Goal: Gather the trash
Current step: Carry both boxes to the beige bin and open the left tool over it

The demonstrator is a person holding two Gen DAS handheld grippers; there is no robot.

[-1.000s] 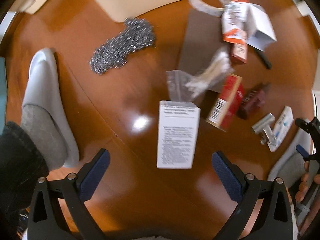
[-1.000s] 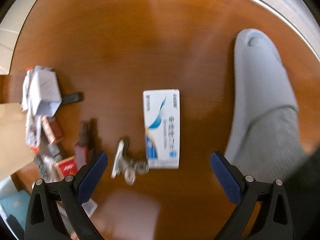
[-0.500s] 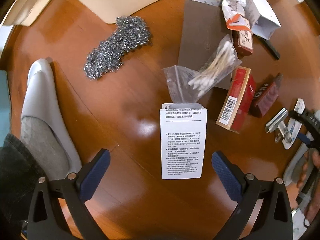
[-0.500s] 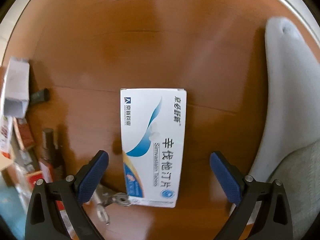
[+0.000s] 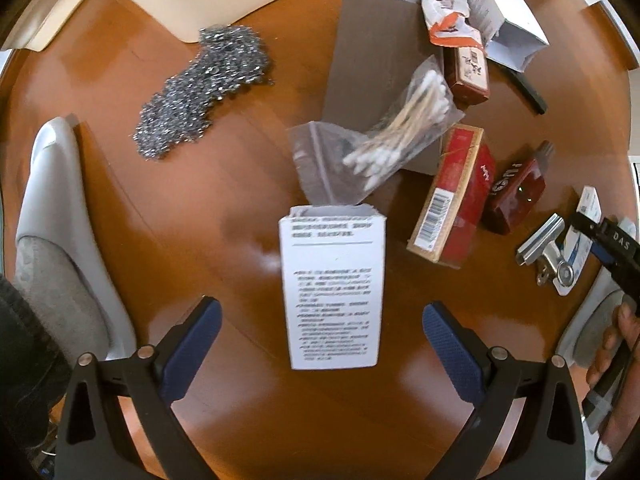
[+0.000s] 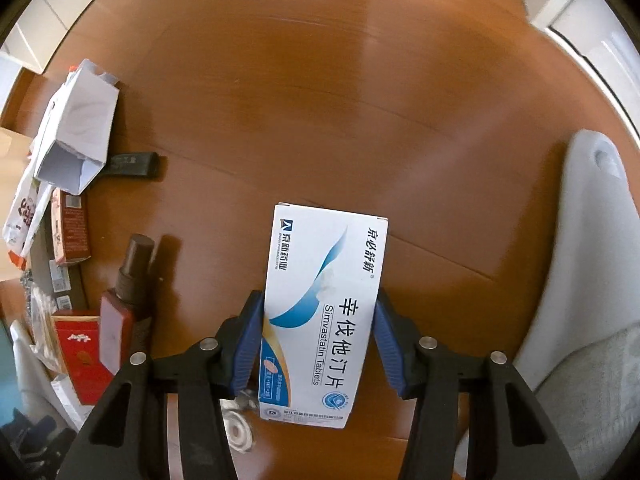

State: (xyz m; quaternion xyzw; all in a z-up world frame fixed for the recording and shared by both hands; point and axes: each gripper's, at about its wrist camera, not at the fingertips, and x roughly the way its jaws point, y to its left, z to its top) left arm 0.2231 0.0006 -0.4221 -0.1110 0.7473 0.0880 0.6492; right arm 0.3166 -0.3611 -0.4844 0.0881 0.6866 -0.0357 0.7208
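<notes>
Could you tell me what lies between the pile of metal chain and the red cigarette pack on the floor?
In the left wrist view, a clear bag of cotton swabs lies between the metal chain and the red cigarette pack, partly on a grey card.

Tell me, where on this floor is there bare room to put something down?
Bare wood floor stretches beyond the Simvastatin box, up to the grey slipper. Another patch lies between the steel wool and the white box. The boxes beside the cotton swabs are crowded.
</notes>
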